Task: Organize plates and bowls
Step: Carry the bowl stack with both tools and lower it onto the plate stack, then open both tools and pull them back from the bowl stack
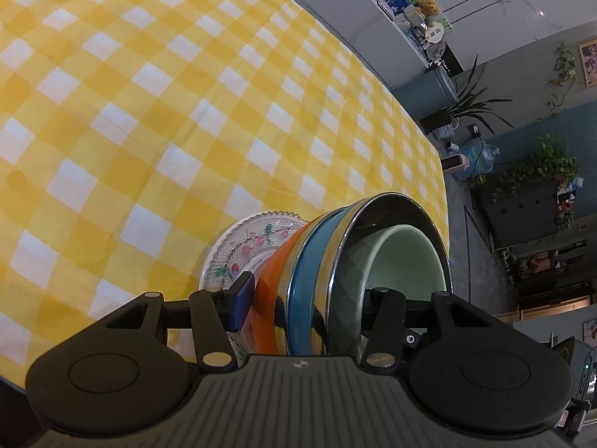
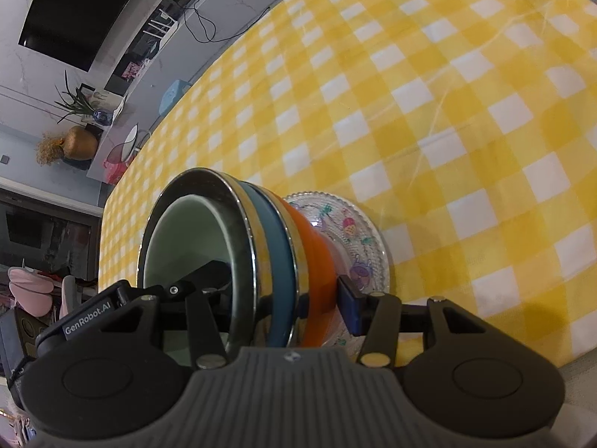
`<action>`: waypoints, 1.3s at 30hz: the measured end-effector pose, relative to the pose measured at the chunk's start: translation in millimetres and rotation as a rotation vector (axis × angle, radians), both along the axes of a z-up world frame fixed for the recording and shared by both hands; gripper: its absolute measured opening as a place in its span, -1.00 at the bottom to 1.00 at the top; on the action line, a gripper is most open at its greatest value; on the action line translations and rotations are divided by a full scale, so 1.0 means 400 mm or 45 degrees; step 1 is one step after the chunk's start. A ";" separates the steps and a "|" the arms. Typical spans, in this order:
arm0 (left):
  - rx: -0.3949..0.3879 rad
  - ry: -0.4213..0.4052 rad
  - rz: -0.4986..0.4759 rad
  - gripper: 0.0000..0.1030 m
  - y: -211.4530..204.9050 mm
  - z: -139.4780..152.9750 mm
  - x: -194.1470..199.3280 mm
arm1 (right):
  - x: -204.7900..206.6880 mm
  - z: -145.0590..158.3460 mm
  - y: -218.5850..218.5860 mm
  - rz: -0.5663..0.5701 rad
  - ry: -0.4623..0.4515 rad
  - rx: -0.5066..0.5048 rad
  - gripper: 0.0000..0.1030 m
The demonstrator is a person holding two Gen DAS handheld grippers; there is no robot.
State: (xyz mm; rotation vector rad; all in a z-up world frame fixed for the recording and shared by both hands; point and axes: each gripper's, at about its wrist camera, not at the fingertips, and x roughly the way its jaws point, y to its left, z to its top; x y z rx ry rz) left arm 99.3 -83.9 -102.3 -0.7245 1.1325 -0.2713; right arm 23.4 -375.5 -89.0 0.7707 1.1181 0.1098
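Bowls nested on a glass plate, between my left gripper fingers, both grippers clamping the stack, right gripper inner finger hidden inside the pale bowl, checked tablecloth beyond.

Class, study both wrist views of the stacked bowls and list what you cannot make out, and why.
- Bowl stack lower part: both views, behind gripper bodies.
- Mint bowl floor: right view, the finger inside covers it.
- Glass plate far side: left view, behind the orange bowl.
- Shelf items: left view, too small.
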 end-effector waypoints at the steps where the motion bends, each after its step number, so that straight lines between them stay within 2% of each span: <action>1: 0.003 -0.005 -0.004 0.10 -0.002 0.000 0.001 | -0.002 -0.001 0.000 -0.003 -0.002 0.004 -0.04; 9: 0.025 0.032 -0.019 0.09 -0.012 -0.012 0.005 | -0.010 -0.009 0.000 -0.032 0.035 0.023 -0.04; 21: 0.029 0.042 -0.044 0.09 -0.007 -0.012 0.016 | -0.017 -0.008 0.002 -0.047 0.014 0.012 0.00; 22: 0.027 0.043 -0.041 0.09 -0.007 -0.012 0.016 | -0.019 -0.004 0.004 -0.047 0.003 -0.002 0.03; 25: 0.036 0.033 -0.033 0.19 -0.006 -0.008 0.013 | -0.025 0.012 0.010 -0.047 -0.041 -0.035 0.41; 27: 0.043 0.027 -0.025 0.31 -0.005 -0.002 0.010 | -0.027 0.016 0.013 -0.034 -0.057 -0.042 0.42; 35: 0.101 -0.059 -0.051 0.42 0.008 0.058 -0.008 | -0.031 0.024 0.014 -0.050 -0.101 -0.068 0.57; 39: 0.172 -0.150 -0.050 0.42 0.022 0.104 -0.033 | -0.045 0.052 0.032 -0.064 -0.169 -0.197 0.58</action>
